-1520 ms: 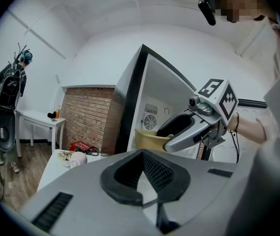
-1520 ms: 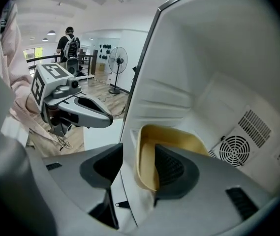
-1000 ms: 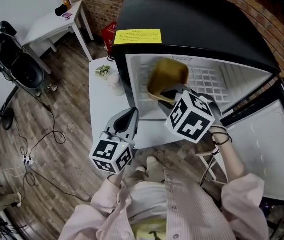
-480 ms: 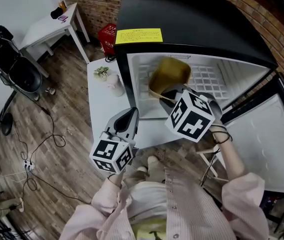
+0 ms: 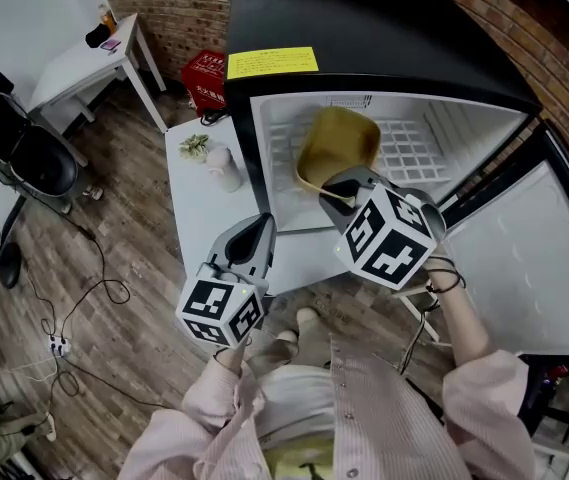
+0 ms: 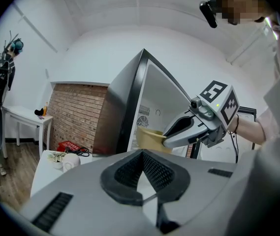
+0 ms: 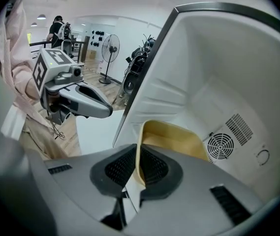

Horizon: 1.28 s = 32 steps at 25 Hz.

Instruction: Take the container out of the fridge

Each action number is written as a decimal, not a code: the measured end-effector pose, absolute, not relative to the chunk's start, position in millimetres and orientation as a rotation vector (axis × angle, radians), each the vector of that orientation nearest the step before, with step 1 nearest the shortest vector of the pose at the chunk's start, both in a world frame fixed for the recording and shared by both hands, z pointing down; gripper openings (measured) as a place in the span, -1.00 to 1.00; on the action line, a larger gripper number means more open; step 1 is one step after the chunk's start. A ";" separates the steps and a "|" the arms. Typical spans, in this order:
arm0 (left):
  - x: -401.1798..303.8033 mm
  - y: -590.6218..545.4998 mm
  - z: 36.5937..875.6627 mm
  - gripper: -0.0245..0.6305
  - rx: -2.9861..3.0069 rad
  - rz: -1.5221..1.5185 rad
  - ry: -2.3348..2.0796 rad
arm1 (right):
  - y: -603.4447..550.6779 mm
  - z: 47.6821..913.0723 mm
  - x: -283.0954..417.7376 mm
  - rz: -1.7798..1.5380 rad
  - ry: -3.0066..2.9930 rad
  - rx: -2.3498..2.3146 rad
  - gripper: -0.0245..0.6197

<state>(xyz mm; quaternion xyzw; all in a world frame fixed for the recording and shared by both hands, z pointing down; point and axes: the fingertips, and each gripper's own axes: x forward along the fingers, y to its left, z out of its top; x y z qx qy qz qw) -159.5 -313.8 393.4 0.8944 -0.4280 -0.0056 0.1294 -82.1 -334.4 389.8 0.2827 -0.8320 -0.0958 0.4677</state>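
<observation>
Since a second ago the right gripper [image 5: 332, 190] has narrowed its jaws, closing now on the container [image 5: 339, 143] rim — container sits inside the open fridge [image 5: 364, 28], lift-out not done — left gripper [image 5: 260, 226] pressed together, empty

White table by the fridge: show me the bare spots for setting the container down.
The white table is bare on its near half, between the fridge wall and the floor-side edge. Its far end is crowded by a white cup and a small plant. The left gripper hovers over the near part.
</observation>
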 end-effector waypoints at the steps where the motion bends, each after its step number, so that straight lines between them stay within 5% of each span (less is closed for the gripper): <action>1: -159.4 -312.1 393.6 -0.95 2.603 -0.017 -1.236 | -332.0 389.3 -81.2 -0.238 -2.044 0.711 -0.84; 32: -128.2 -259.3 399.6 -0.95 2.708 0.028 -1.106 | -227.0 395.0 -35.4 -0.191 -2.141 1.181 -0.85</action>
